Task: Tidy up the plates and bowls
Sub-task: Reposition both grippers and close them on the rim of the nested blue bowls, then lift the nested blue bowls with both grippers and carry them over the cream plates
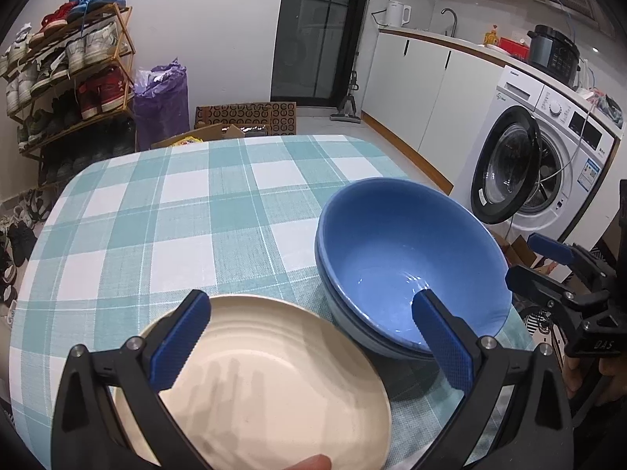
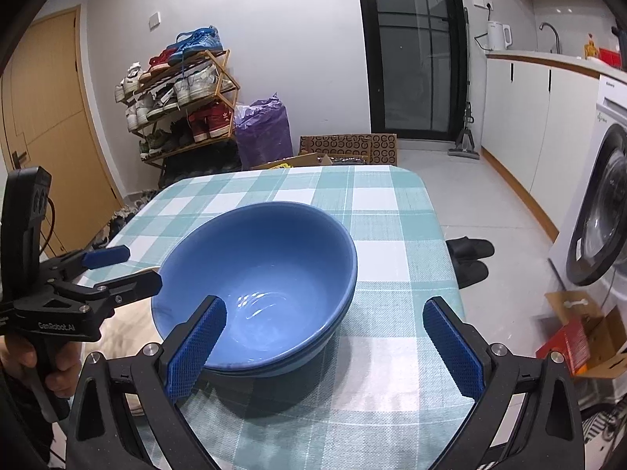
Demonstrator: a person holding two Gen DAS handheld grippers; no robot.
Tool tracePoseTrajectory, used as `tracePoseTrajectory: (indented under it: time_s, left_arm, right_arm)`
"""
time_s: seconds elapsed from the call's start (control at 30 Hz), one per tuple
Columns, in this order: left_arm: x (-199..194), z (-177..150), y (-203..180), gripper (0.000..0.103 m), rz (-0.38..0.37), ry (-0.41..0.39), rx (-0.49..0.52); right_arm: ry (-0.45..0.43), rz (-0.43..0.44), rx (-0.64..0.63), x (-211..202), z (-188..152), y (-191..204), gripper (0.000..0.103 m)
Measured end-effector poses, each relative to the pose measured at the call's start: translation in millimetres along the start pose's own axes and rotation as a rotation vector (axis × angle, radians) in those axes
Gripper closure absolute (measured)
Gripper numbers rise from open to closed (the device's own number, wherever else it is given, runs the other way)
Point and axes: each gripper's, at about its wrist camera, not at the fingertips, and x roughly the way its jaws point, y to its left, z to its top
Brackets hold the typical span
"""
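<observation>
**Both grippers open over the stacked bowls and the cream plate**

We cannot see all of the cream plate [image 1: 258, 384]: from the left wrist camera its near edge runs out of the bottom of the picture, and the left gripper's frame covers its near left part. From the right wrist camera only a pale sliver of it shows behind the left gripper's fingers. The blue bowls [image 2: 258, 282] sit nested one in the other on the checked tablecloth [image 2: 392, 258]; of the lower bowl we make out only its rim and a band of its outer wall below the upper one, so we cannot tell how many bowls the stack holds beyond two. A fingertip [image 1: 309, 462] at the bottom edge of the left view is cut off.

We hold the left gripper [image 1: 313, 333] tilted down over the plate, its jaws spread wide with nothing pinched; the left pad lies over the plate's far rim and the right pad in front of the bowls' near wall. In the right view our hand [image 2: 23, 356] grips its handle.

The right gripper [image 2: 325, 340] also tilts down, jaws wide and empty. Its left pad stands in front of the bowls' near rim and its right pad over bare cloth. The bowls stand just beside the plate, to its right.
</observation>
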Motion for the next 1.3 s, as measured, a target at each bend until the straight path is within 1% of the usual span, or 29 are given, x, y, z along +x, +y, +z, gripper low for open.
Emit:
tracePoseTrajectory:
  time_s: [0.13,0.23,0.43,0.47,0.53,0.6,0.63,0.67,0.73,0.77,0.83,0.93,0.97,1.03,1.1,1.13,1.2,1.3]
  left_arm:
    - [5,0,-1,0.0,-0.015,0.014,-0.002]
    - [8,0,-3,0.001,-0.018,0.013,0.004]
    - [12,2,-5,0.004,-0.071,0.018,-0.009]
    - [14,2,-5,0.008,-0.084,0.023,-0.016]
    - [17,3,-5,0.01,-0.095,0.034,-0.027]
    - [19,3,-7,0.02,-0.104,0.036,-0.03]
    - [21,3,-7,0.03,-0.113,0.043,-0.028]
    - [23,3,-8,0.034,-0.117,0.052,-0.028]
    - [26,2,-9,0.038,-0.119,0.067,-0.028]
    - [27,2,-9,0.044,-0.123,0.07,-0.028]
    - [30,2,-10,0.05,-0.135,0.082,-0.028]
    - [30,3,-12,0.052,-0.137,0.081,-0.024]
    - [31,3,-13,0.056,-0.139,0.082,-0.022]
    - [32,4,-14,0.058,-0.144,0.089,-0.019]
    - [33,4,-14,0.059,-0.137,0.091,-0.015]
    - [33,4,-14,0.06,-0.136,0.091,-0.015]
    - [33,4,-14,0.061,-0.136,0.092,-0.021]
    - [32,4,-13,0.064,-0.132,0.092,-0.017]
  right_arm:
    - [0.014,0.054,0.052,5,-3,-7,0.001]
    - [0.024,0.079,0.085,9,-4,-11,0.001]
    - [0.044,0.108,0.112,22,-7,-13,0.002]
    - [0.049,0.116,0.117,25,-7,-13,0.005]
    - [0.061,0.131,0.134,31,-7,-14,0.011]
    - [0.071,0.142,0.147,36,-7,-15,0.019]
    - [0.075,0.142,0.151,38,-7,-15,0.019]
    - [0.074,0.142,0.157,39,-7,-16,0.019]
    - [0.076,0.157,0.165,41,-6,-16,0.024]
    - [0.076,0.159,0.167,41,-5,-17,0.027]
    - [0.078,0.155,0.166,44,-4,-17,0.031]
    - [0.077,0.144,0.16,47,-3,-15,0.039]
    - [0.075,0.141,0.156,47,-3,-15,0.042]
    - [0.071,0.133,0.152,46,-3,-15,0.045]
    - [0.064,0.132,0.153,46,-3,-15,0.051]
    - [0.063,0.127,0.154,45,-3,-15,0.052]
    - [0.063,0.115,0.153,45,-3,-16,0.058]
    - [0.063,0.106,0.159,44,-4,-18,0.063]
